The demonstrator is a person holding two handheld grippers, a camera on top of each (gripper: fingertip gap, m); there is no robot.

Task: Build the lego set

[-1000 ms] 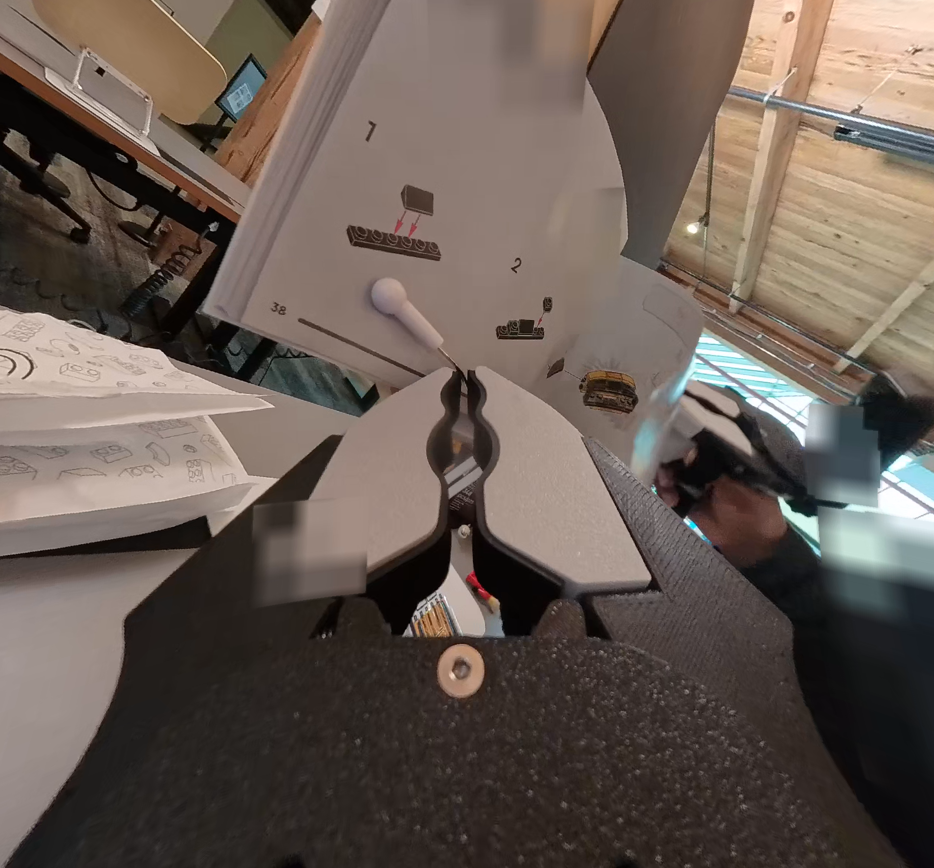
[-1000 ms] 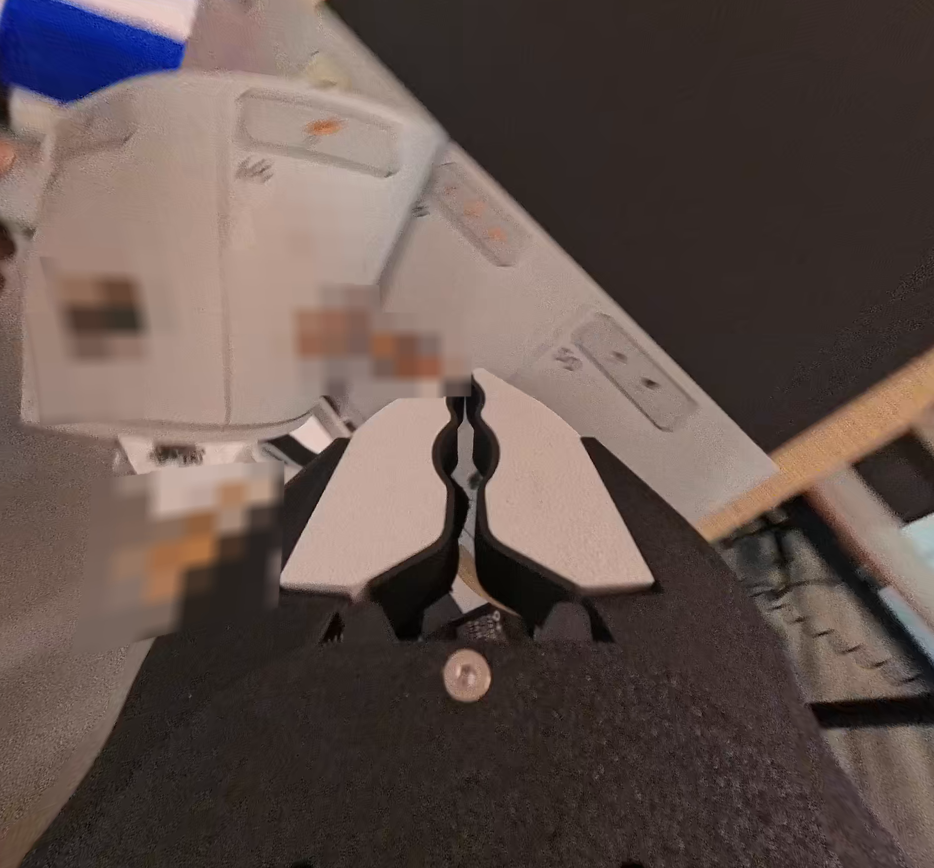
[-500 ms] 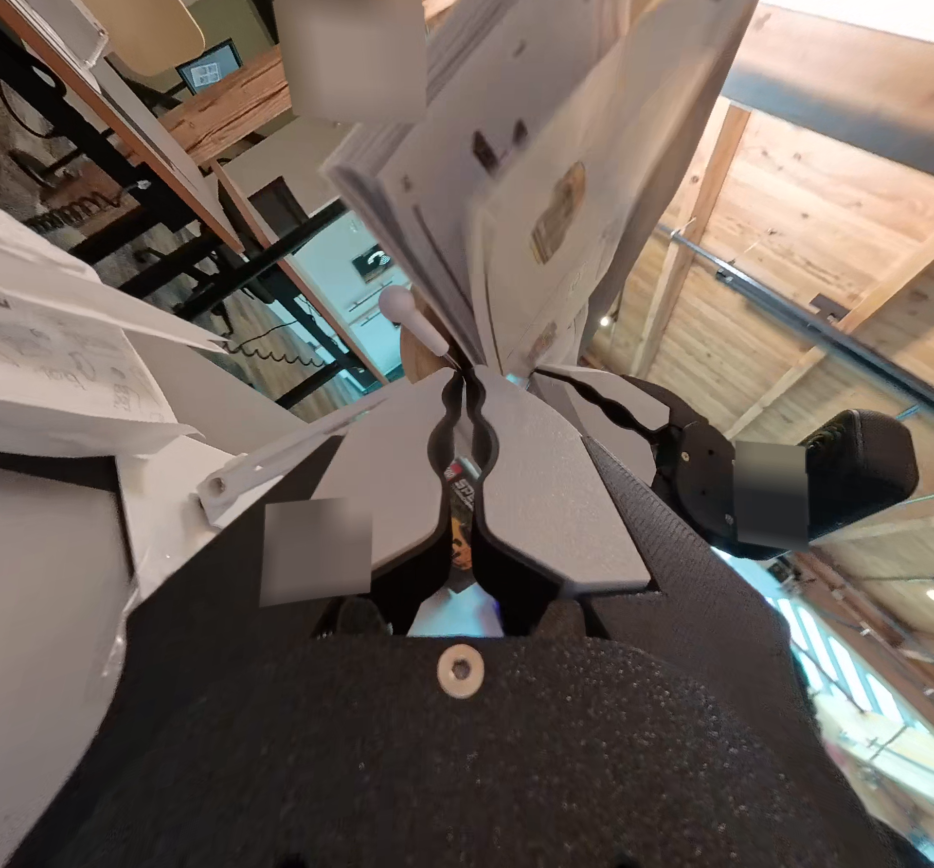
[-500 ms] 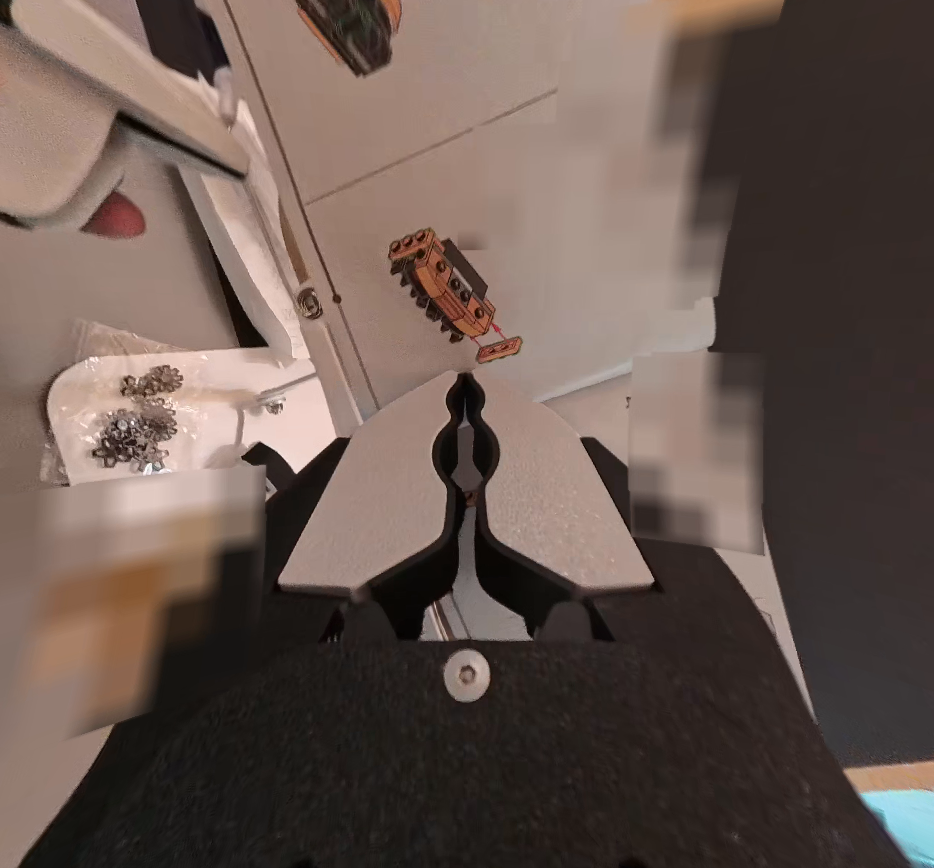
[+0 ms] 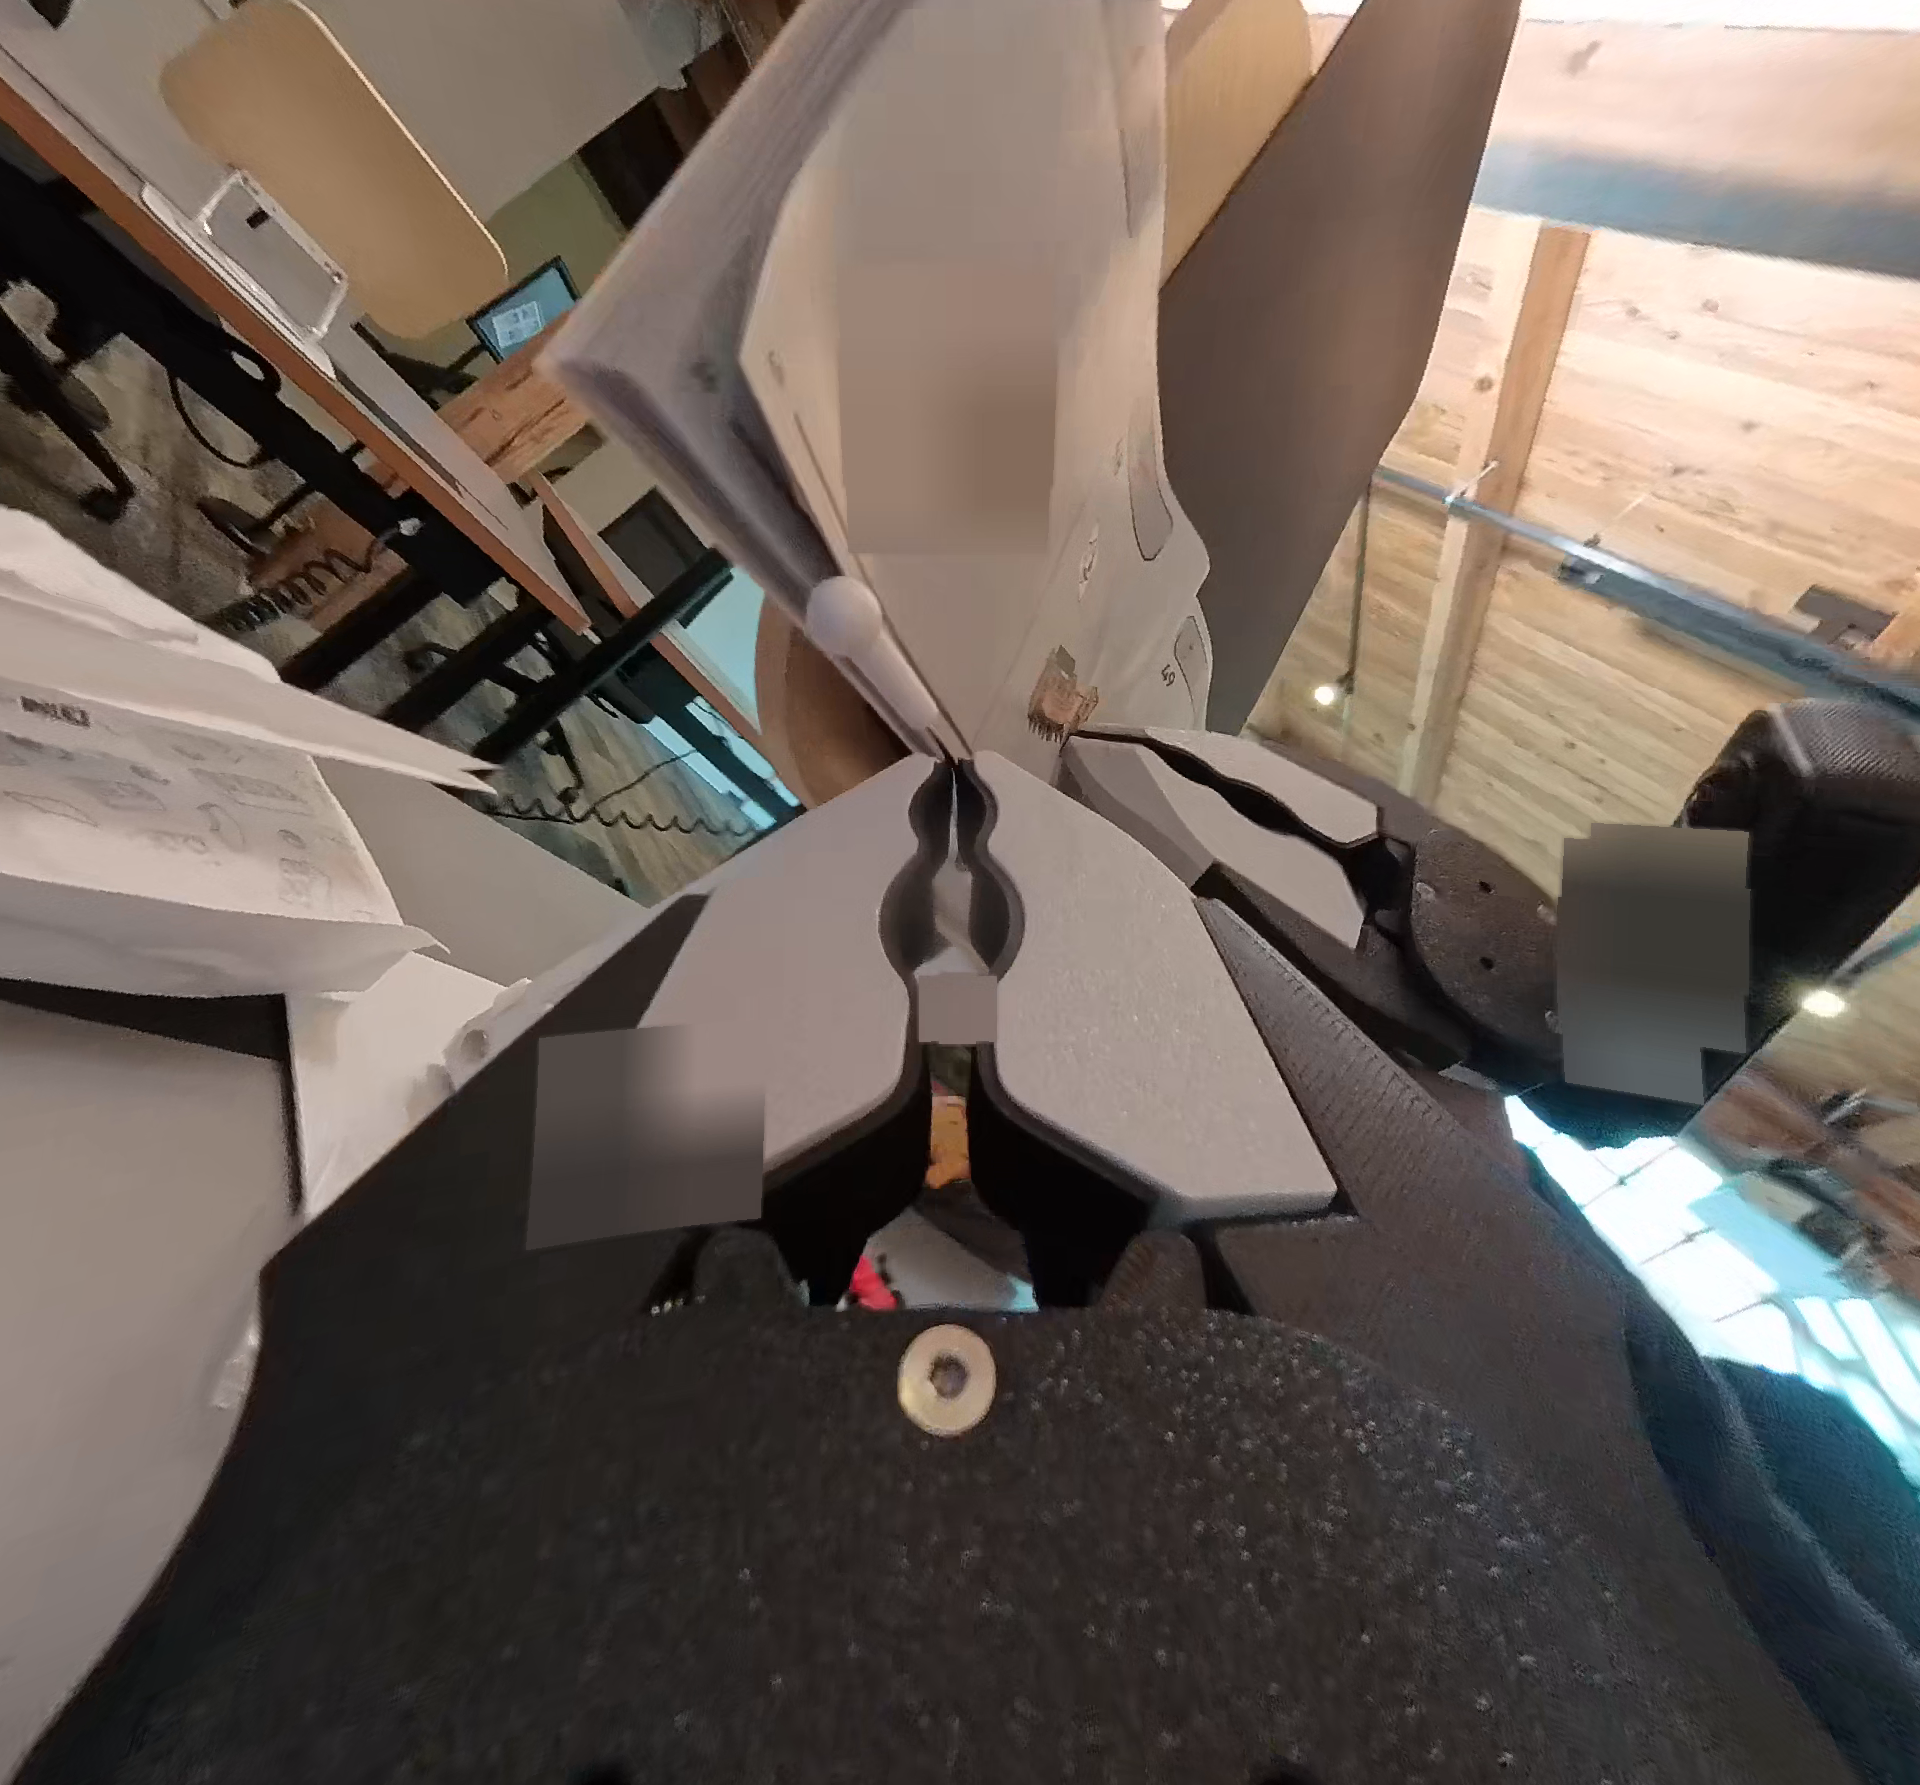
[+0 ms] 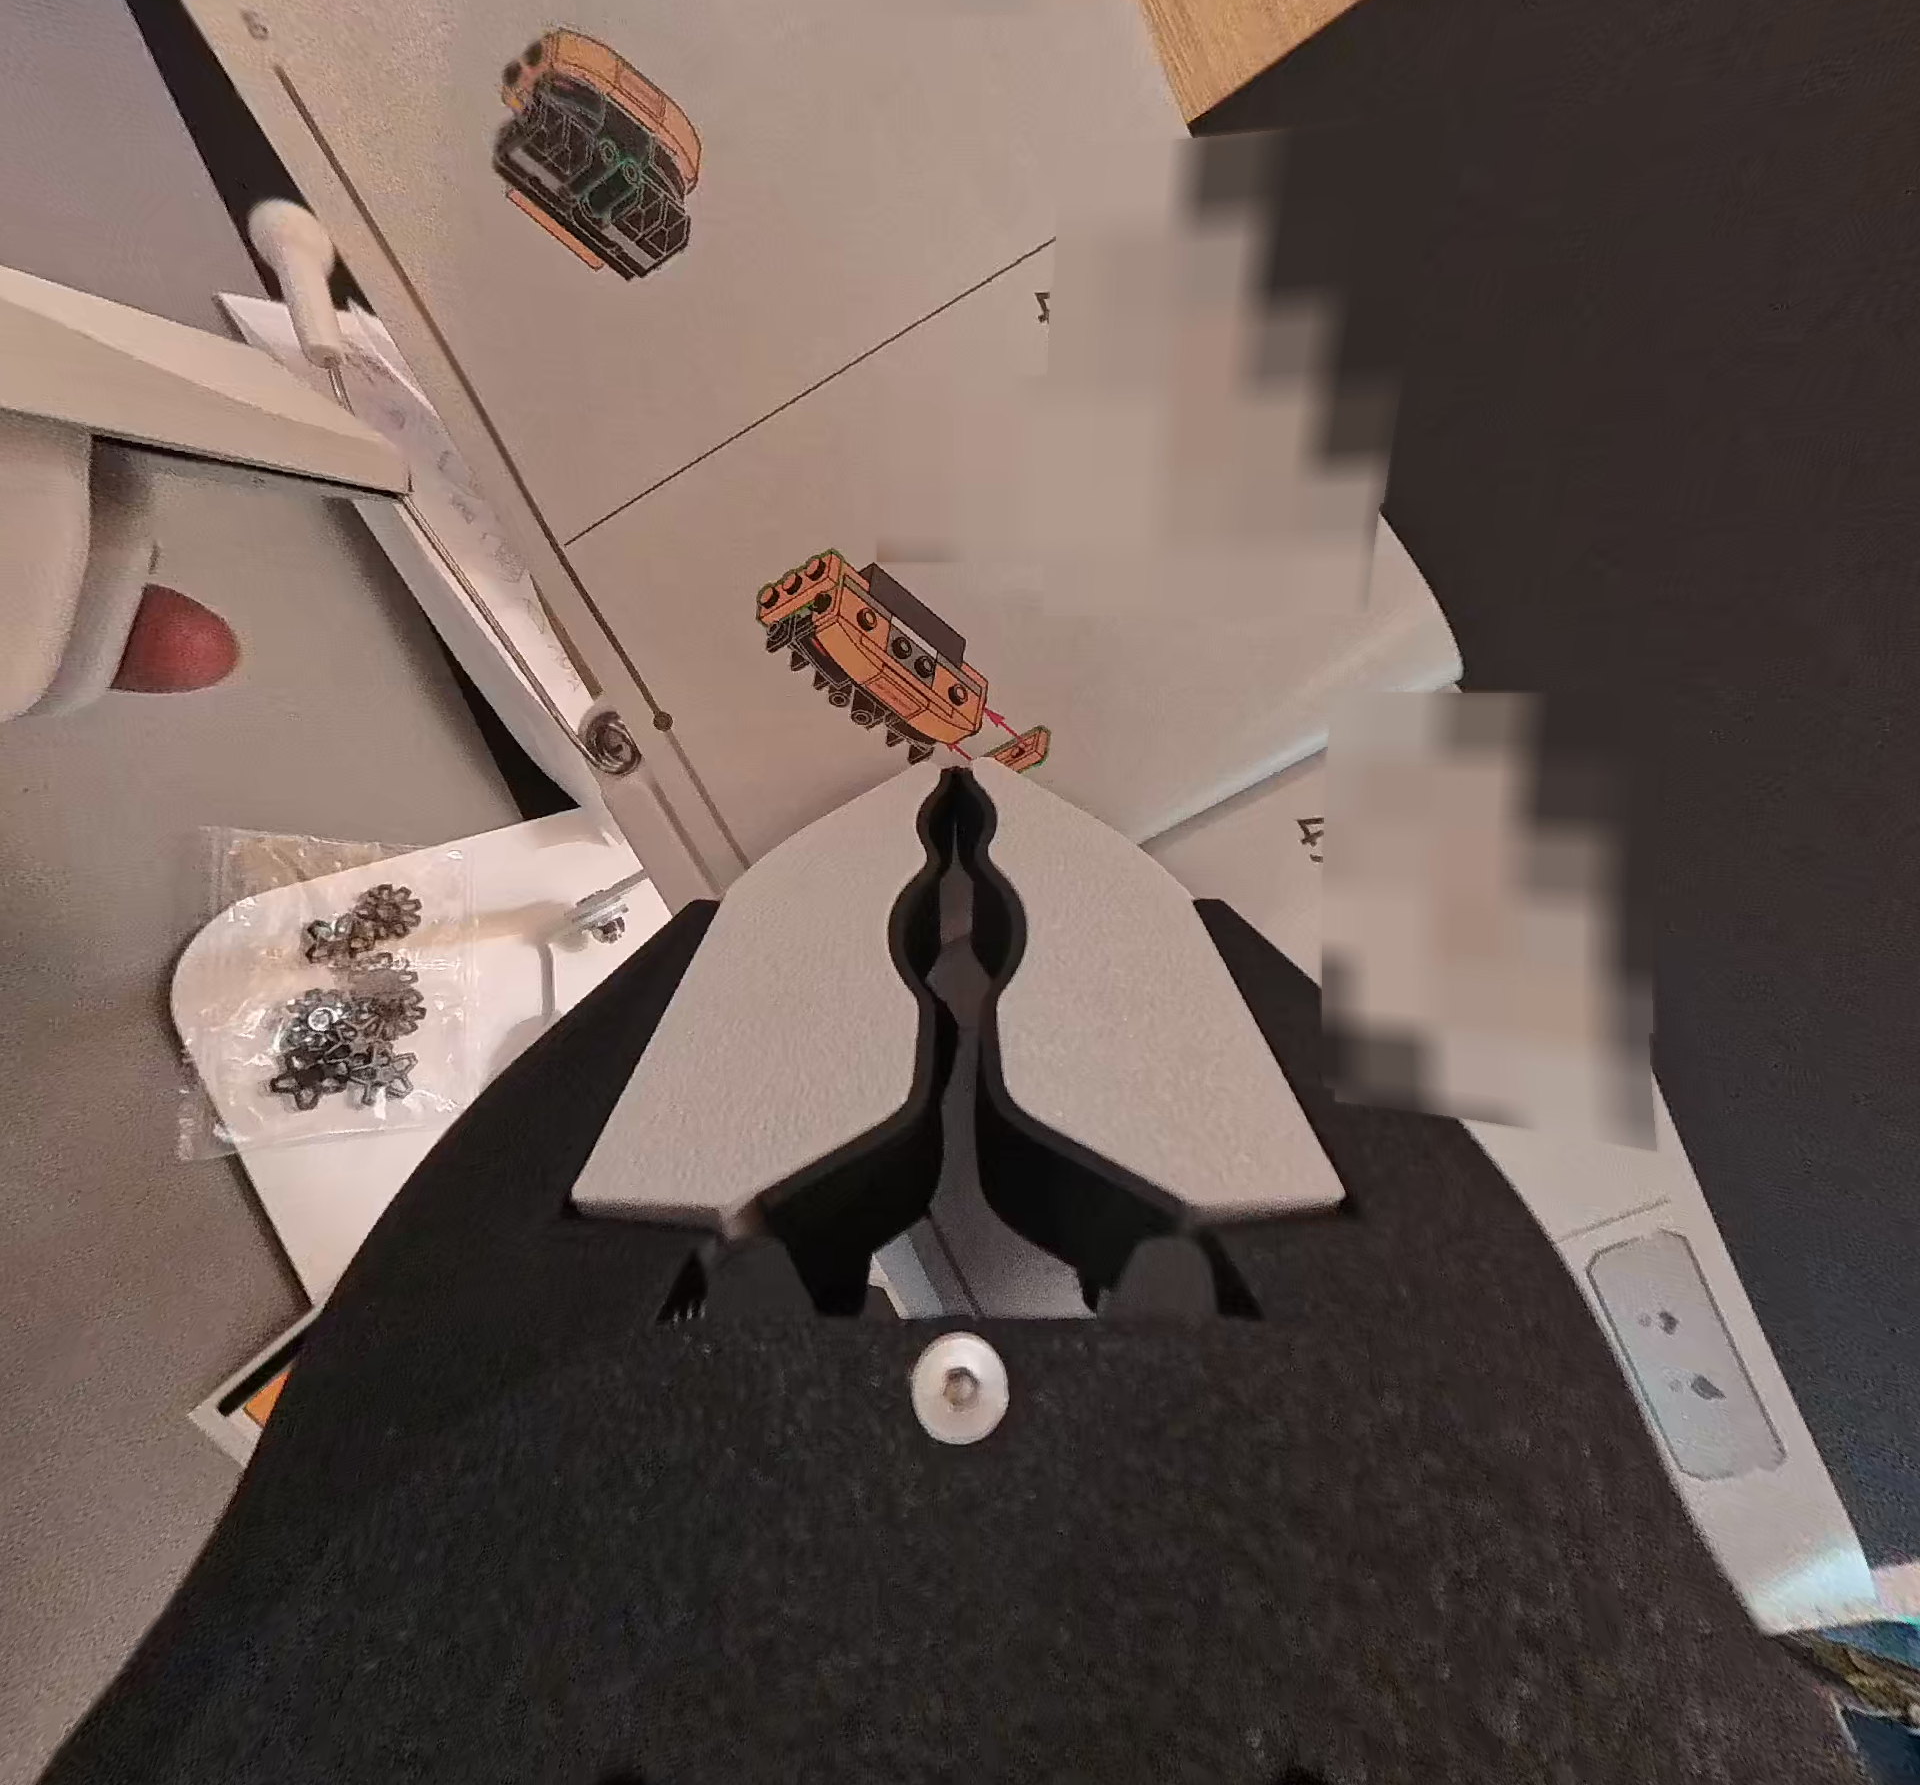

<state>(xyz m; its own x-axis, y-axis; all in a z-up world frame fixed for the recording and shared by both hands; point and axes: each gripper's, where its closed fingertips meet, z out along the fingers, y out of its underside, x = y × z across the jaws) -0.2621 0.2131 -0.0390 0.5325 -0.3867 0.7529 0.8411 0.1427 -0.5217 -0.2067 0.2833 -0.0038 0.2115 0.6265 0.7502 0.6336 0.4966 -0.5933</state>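
Note:
The instruction booklet (image 5: 935,301) stands open on a white book stand (image 6: 499,634). My left gripper (image 5: 951,767) is shut on the thin wire of the stand's white-knobbed page-holder pin (image 5: 847,611), right at the booklet's lower edge. My right gripper (image 6: 956,774) is shut on the lower edge of a page (image 6: 852,364) printed with orange model drawings. It also shows in the left wrist view (image 5: 1075,748), beside my left gripper's tips. The pin (image 6: 291,244) shows at the left of the right wrist view.
A clear bag of small dark gear pieces (image 6: 343,997) lies on the stand's white base. White printed paper bags (image 5: 187,800) lie at the left on the grey table (image 5: 104,1320). A person's fingertip (image 6: 171,655) shows at the left. Desks and a chair stand behind. Some 10 cm of space lies between my two pairs of fingers.
The booklet has gone from a flat page facing my left gripper to fanned pages seen edge-on. My right gripper has come in to the page's lower edge, next to my left gripper.

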